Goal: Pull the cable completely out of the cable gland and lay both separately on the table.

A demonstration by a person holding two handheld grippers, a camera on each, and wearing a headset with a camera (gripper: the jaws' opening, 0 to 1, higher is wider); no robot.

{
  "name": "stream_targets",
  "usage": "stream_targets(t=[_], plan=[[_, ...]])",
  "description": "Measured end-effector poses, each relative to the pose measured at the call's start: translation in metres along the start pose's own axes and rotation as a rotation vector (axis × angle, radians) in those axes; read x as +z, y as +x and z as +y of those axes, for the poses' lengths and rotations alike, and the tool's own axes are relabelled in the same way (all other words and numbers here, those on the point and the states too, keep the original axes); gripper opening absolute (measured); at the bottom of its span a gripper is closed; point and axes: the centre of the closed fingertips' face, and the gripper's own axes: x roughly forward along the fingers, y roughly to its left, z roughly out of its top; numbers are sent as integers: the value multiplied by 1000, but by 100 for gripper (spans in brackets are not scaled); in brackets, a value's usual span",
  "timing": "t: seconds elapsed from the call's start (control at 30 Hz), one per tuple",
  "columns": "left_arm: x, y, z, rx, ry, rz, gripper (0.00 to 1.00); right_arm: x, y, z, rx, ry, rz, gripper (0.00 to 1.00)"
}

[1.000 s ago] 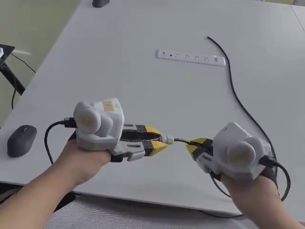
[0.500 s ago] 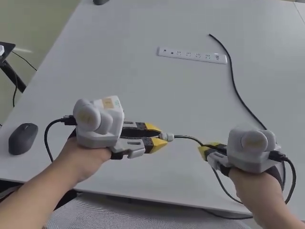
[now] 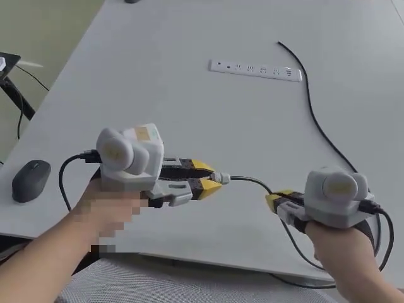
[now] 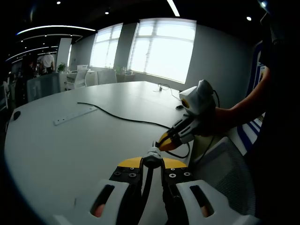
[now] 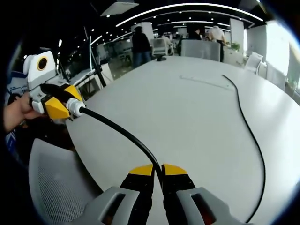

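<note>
A small white cable gland (image 3: 220, 178) sits pinched between the yellow tips of my left gripper (image 3: 211, 179), which is shut on it; the left gripper view shows the gland (image 4: 152, 155) at the jaw tips. A thin black cable (image 3: 252, 182) runs from the gland to my right gripper (image 3: 273, 200), which is shut on the cable. In the right gripper view the cable (image 5: 124, 136) stretches from the jaws of my right gripper (image 5: 158, 169) up to the gland (image 5: 74, 108) held by the other gripper. Both grippers hover above the table's near edge.
A white power strip (image 3: 255, 70) lies further back on the white table (image 3: 158, 82), with its black cord (image 3: 315, 120) trailing toward the right edge. A dark mouse (image 3: 30, 180) rests at the left edge. A mesh chair seat (image 3: 120, 281) is below the near edge.
My right gripper has moved right and away from the left one, drawing more black cable out of the gland. The left gripper holds almost still.
</note>
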Motion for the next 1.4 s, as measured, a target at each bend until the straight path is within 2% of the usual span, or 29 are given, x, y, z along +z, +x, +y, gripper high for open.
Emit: stream_targets(t=[0.07, 0.17, 0.37, 0.5, 0.63, 0.77, 0.83, 0.9, 1.0, 1.1, 1.4], plan=[[1, 0, 1, 8, -5, -2, 15, 1, -1, 1, 2, -34, -7, 1], [2, -1, 3, 14, -14, -7, 15, 5, -3, 2, -7, -131, -24, 1], [2, -2, 5, 23, -14, -9, 15, 7, -9, 7, 3, -164, -38, 2], [2, -2, 7, 31, -10, -4, 15, 11, -12, 13, 17, -209, -50, 10], [2, -2, 6, 29, -9, -4, 15, 25, -19, 27, 40, -328, -81, 17], [2, -2, 4, 26, -11, -3, 15, 43, -25, 47, 60, -509, -105, 20], [2, -2, 4, 26, -11, -1, 15, 52, -25, 58, 69, -586, -119, 20], [3, -3, 4, 25, -7, -2, 15, 59, -25, 67, 84, -627, -131, 20], [3, -2, 4, 21, -8, -1, 15, 63, -23, 76, 96, -669, -130, 18], [3, -2, 4, 19, -7, 0, 15, 65, -20, 86, 121, -754, -128, 16], [2, -1, 0, 1, -3, 0, 15, 71, -18, 94, 120, -834, -139, 7]])
